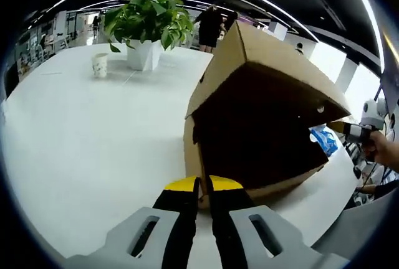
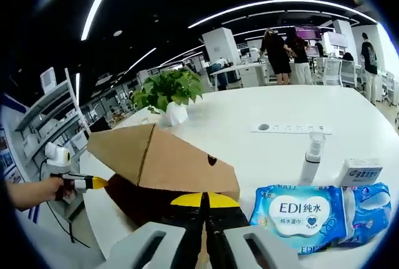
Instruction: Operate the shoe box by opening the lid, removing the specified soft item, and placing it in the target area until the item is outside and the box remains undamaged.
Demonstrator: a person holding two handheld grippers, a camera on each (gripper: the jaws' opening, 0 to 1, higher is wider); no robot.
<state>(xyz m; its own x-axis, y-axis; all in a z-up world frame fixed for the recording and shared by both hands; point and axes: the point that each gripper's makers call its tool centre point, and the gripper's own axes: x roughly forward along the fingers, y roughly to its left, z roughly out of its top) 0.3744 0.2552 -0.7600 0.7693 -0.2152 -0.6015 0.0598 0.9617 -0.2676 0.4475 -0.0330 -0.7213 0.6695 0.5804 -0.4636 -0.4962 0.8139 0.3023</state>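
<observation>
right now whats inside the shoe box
In the left gripper view the shoe box is open under its raised lid, but the interior is dark shadow. No item can be made out inside.

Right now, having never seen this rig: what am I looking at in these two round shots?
There is no robot here. A person holds a two-jaw hand gripper in each hand, and each gripper carries a fisheye camera looking along its black, yellow-tipped jaws.

The left gripper and the right gripper both have their jaws together at the edge of a brown cardboard shoe box with its lid raised. I cannot tell whether they pinch it.

The white table also holds a blue wet-wipes pack, a small white carton, a white tube, a paper cup and a potted green plant.
</observation>
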